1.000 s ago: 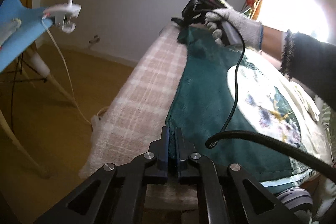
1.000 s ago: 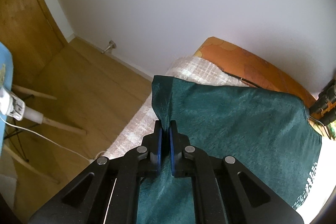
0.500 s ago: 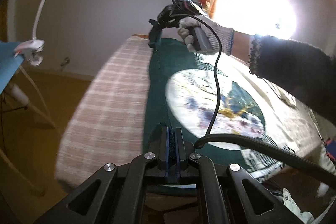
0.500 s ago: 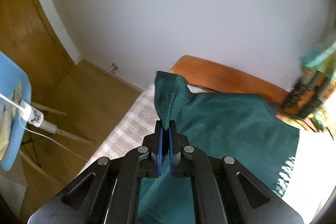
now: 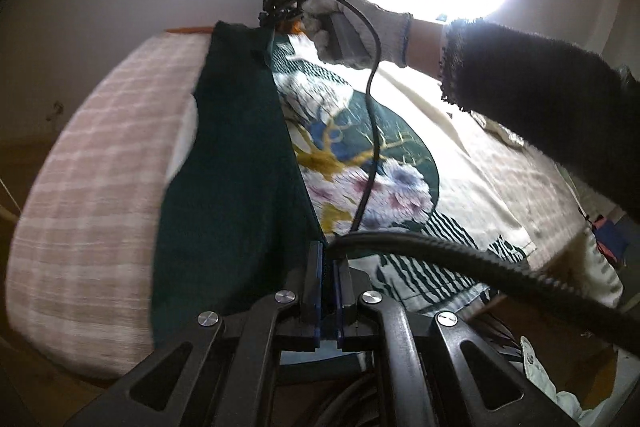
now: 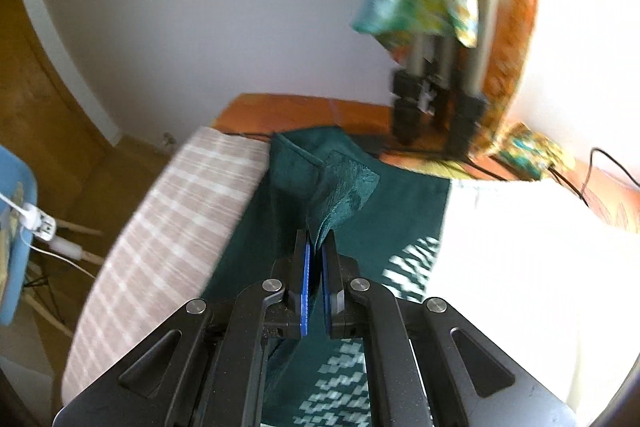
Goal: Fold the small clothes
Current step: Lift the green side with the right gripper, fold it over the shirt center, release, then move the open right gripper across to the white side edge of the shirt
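A dark green cloth point(image 5: 236, 163) with a white, floral-printed face point(image 5: 372, 163) lies on a pink checked surface point(image 5: 92, 187). My left gripper point(image 5: 328, 267) is shut on its near edge. My right gripper point(image 6: 316, 259) is shut on the far corner of the green cloth point(image 6: 328, 187), which bunches up between the pads; it shows in the left wrist view point(image 5: 280, 15) held by a gloved hand point(image 5: 352, 27). The green edge is folded over towards the printed side.
An orange wooden headboard point(image 6: 320, 111) runs along the white wall. A tripod with a patterned cloth point(image 6: 432, 7) stands behind it. A blue chair point(image 6: 12, 227) with a white cable stands on the wooden floor at left. A black cable point(image 5: 460, 259) crosses the left wrist view.
Both grippers have carried the green edge rightwards across the cloth, so a wider strip of green now lies folded over. Both stayed shut.
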{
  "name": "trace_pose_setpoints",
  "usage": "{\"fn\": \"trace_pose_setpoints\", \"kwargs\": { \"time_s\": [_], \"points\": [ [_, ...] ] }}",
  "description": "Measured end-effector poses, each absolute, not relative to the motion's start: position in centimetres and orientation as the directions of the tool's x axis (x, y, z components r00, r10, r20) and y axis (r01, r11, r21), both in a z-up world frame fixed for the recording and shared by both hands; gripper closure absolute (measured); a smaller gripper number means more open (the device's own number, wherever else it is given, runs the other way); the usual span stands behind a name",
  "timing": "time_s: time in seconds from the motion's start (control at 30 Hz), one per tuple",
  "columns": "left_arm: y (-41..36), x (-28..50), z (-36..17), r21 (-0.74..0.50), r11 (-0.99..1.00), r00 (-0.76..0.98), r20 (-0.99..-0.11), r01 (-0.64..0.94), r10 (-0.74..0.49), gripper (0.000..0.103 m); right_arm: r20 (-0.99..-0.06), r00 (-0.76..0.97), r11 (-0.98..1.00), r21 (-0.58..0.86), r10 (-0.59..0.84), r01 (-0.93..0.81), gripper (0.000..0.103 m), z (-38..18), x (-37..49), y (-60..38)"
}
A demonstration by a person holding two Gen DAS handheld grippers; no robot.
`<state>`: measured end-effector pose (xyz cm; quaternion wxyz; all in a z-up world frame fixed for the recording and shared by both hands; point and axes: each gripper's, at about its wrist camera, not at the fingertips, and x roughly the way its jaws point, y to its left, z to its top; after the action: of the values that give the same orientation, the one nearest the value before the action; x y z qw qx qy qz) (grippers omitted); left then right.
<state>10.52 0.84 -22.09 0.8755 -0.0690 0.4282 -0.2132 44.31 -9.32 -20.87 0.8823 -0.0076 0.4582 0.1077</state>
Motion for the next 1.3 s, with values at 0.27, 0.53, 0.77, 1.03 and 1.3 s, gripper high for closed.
{"fn": "trace_pose_setpoints", "kwargs": {
  "time_s": [0.27, 0.53, 0.77, 1.03, 1.3],
  "points": [
    [-1.0, 10.2, -22.3, -0.269, 0.896, 0.511, -0.747, 0.354, -0.426, 0.087, -0.836, 0.533, 0.988, 0.061, 0.129, -0.144, 0.100, -23.5, 44.0, -11.1],
    [-2.3, 8.4, -21.2, -0.159, 0.905, 0.550, -0.749, 0.394, -0.371, 0.071, -0.838, 0.541, 0.993, -0.003, 0.063, -0.120, 0.055, -23.0, 43.0, -12.5],
    [-1.6, 6.1, -18.7, -0.075, 0.918, 0.622, -0.714, 0.388, -0.321, 0.071, -0.784, 0.616, 0.993, 0.004, 0.077, -0.120, 0.050, -17.7, 39.3, -14.1],
    [0.3, 3.4, -15.3, -0.028, 0.937, 0.702, -0.655, 0.348, -0.281, 0.071, -0.713, 0.692, 0.993, 0.053, 0.110, -0.103, 0.047, -10.7, 32.5, -17.6],
    [0.2, 0.6, -12.4, 0.119, 0.933, 0.793, -0.570, 0.340, -0.216, 0.068, -0.626, 0.774, 0.995, 0.079, 0.095, -0.058, 0.045, -4.6, 24.0, -21.3]
  ]
}}
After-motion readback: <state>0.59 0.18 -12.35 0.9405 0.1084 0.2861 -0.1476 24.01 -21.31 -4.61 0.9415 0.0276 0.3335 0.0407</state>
